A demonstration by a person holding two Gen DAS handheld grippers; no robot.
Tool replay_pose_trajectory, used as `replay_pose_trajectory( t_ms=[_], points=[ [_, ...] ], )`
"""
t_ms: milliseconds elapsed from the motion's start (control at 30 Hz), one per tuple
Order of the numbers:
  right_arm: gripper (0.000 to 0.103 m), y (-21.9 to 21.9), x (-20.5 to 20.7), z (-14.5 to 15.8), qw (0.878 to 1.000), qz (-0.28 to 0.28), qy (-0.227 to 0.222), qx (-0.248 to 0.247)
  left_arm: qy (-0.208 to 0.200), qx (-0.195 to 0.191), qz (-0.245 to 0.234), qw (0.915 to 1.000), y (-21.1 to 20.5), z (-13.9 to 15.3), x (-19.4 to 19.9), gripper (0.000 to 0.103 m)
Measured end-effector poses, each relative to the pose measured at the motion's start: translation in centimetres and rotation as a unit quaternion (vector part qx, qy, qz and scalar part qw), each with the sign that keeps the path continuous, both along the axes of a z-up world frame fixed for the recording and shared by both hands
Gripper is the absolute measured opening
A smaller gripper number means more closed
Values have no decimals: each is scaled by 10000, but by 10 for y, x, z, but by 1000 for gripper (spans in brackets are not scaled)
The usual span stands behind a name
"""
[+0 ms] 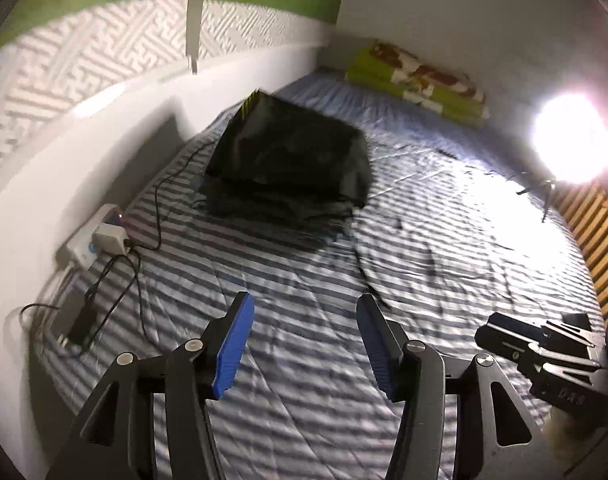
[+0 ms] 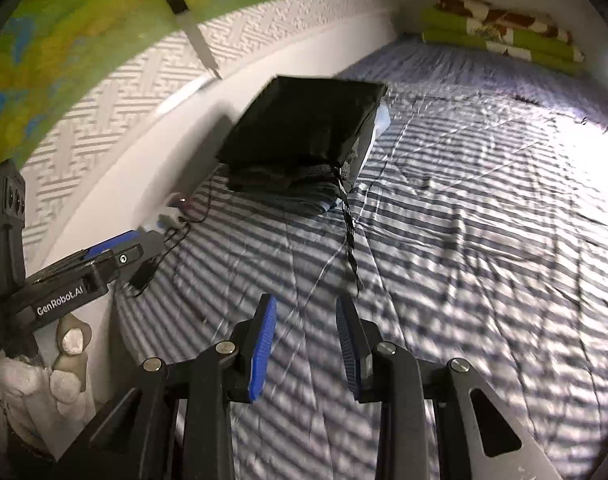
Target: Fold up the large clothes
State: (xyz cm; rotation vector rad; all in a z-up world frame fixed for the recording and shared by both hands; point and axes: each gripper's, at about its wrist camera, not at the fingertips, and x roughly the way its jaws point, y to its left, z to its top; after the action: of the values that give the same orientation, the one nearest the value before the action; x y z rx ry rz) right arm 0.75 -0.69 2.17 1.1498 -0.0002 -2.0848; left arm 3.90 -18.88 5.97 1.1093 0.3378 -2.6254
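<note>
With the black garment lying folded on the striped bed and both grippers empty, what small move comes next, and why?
Probably draw both grippers back from the folded black garment: it sits squared on a stack, and the left gripper and right gripper are open, holding nothing. No unfolded garment shows.

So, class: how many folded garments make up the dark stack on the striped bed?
2 at least: a black folded garment on top and a grey folded garment under it, near the wall. More layers may be hidden.
</note>
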Motion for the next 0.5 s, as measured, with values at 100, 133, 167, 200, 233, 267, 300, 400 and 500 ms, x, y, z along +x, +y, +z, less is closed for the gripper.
replay_pose_trajectory(
  t_ms=[100, 133, 167, 200, 233, 267, 300, 400, 500],
  points=[
    [30, 25, 29, 20, 9995, 4, 302, 34, 198, -180, -41, 9996, 33, 31, 30, 68],
    [32, 37, 43, 29, 9990, 9, 447, 41, 246, -267, -47, 9993, 43, 38, 38, 70],
    [33, 46, 52, 35, 9984, -3, 557, 66, 310, -413, -52, 9987, 56, 46, 48, 70],
    [36, 52, 60, 40, 9980, -13, 635, 73, 349, -518, -65, 9980, 69, 57, 58, 71],
    [37, 61, 70, 46, 9972, -28, 739, 59, 383, -576, -77, 9976, 79, 62, 65, 72],
    [38, 72, 80, 53, 9964, -56, 840, 56, 435, -599, -77, 9972, 86, 67, 74, 73],
    [38, 82, 89, 59, 9958, -89, 914, 40, 516, -577, -49, 9970, 98, 73, 88, 75],
    [49, 109, 113, 72, 9946, -175, 1020, -47, 546, -494, 1, 9973, 119, 79, 115, 79],
    [56, 130, 134, 79, 9930, -243, 1157, -76, 462, -443, -81, 9979, 139, 76, 136, 82]
  ],
)
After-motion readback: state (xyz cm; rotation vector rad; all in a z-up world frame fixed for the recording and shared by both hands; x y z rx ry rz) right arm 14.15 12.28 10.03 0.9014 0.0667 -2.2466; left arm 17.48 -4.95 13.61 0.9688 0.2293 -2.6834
